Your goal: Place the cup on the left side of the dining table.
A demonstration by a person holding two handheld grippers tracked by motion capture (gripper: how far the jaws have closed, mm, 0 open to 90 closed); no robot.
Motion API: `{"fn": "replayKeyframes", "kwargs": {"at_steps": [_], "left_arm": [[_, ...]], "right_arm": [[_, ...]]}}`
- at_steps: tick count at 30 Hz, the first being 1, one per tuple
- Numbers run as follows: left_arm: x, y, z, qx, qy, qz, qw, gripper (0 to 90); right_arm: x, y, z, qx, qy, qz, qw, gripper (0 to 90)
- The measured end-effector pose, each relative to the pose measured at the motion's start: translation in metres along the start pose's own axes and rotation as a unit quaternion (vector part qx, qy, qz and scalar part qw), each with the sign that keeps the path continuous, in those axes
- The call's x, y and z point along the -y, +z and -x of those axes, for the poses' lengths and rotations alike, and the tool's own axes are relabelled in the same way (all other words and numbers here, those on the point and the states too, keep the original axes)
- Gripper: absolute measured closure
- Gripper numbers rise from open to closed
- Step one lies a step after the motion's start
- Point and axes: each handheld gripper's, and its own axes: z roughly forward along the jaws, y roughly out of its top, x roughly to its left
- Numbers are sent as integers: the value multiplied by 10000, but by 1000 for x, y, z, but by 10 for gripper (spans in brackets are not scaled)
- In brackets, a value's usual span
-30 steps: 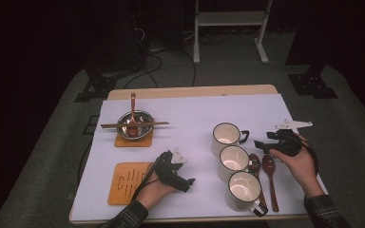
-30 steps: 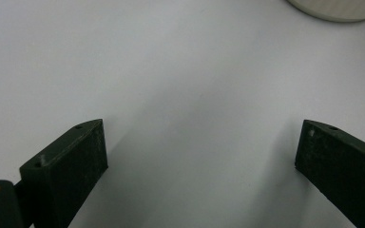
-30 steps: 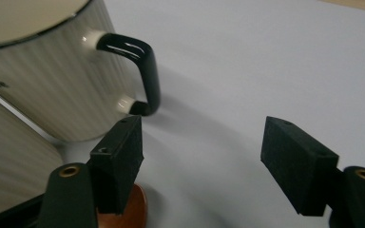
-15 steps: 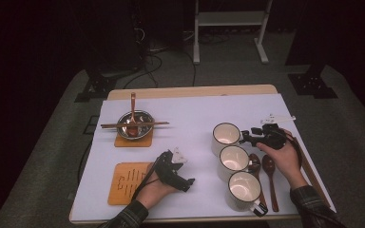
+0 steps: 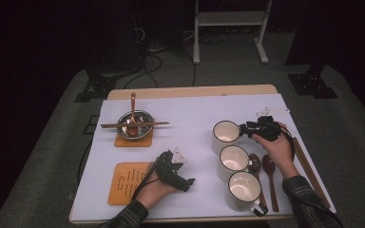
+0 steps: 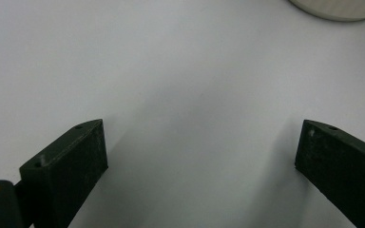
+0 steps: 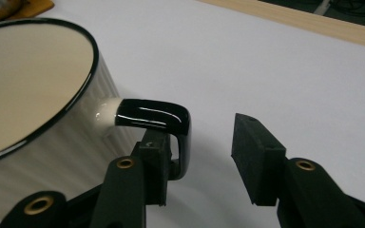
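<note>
Three cream mugs with black rims stand in a row at the table's right. My right gripper [image 5: 247,129] is at the far mug [image 5: 225,135], level with its handle. In the right gripper view the black handle [image 7: 157,116] lies between the two jaws of the gripper [image 7: 199,137]. One jaw sits in the handle's loop, the other stands clear of it with a gap. Its jaws have just been closing, and the pads do not press on the handle. My left gripper [image 5: 180,173] rests on the white table, its jaws [image 6: 200,128] spread wide over bare surface.
A metal bowl [image 5: 134,124] with a spoon and chopsticks across it sits on a wooden coaster at the back left. A second coaster [image 5: 126,183] lies by my left hand. Wooden spoons [image 5: 268,166] and chopsticks [image 5: 306,166] lie right of the nearer mugs [image 5: 233,159].
My right hand has moved left from beside the spoons to the far mug's handle, and its jaws have narrowed around the handle. The left hand has stayed still.
</note>
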Motion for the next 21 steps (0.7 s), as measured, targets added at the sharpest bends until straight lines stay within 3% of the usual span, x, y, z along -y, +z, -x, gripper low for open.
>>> {"fn": "replayKeyframes", "kwargs": {"at_steps": [13,21], "left_arm": [[0,0,0,6,-7,2,10000,20],[0,0,0,7,-2,7,10000,20]], "right_arm": [[-14,23,7,-199,69,102,9997,652],[-16,27,8,-234,134,131,9996,603]]}}
